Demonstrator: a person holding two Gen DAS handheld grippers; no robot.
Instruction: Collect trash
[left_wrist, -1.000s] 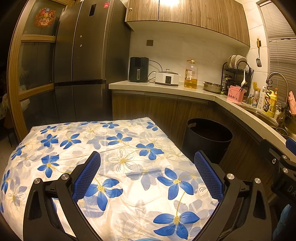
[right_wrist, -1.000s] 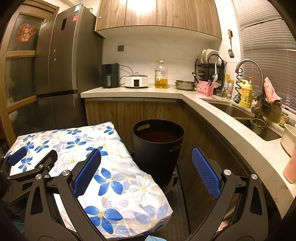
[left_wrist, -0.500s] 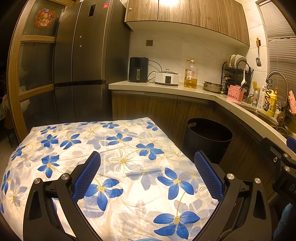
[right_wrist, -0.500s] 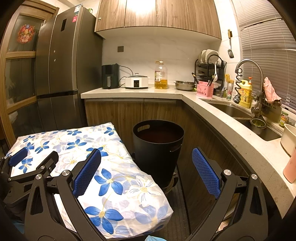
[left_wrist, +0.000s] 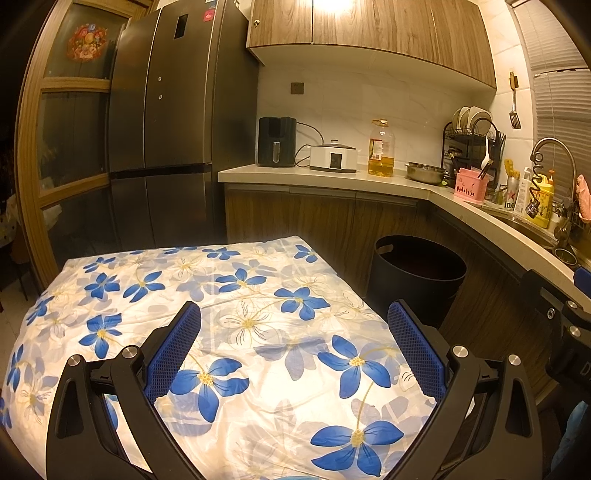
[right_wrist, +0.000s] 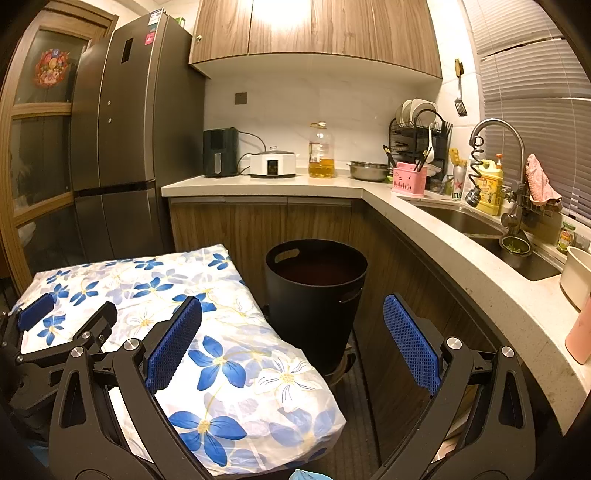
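A black round trash bin (right_wrist: 316, 295) stands on the floor between the table and the corner cabinets; it also shows in the left wrist view (left_wrist: 415, 277). A table covered with a white cloth with blue flowers (left_wrist: 221, 314) lies in front of me, and I see no trash on it. My left gripper (left_wrist: 293, 347) is open and empty above the cloth. My right gripper (right_wrist: 291, 339) is open and empty, over the table's right edge and in front of the bin. The left gripper also shows at the left edge of the right wrist view (right_wrist: 55, 332).
An L-shaped counter (right_wrist: 424, 221) runs behind and to the right, with a sink (right_wrist: 480, 225), dish rack (right_wrist: 421, 140), oil bottle (right_wrist: 321, 151), cooker (right_wrist: 273, 164) and air fryer (right_wrist: 219, 151). A tall dark fridge (left_wrist: 166, 129) stands at the left.
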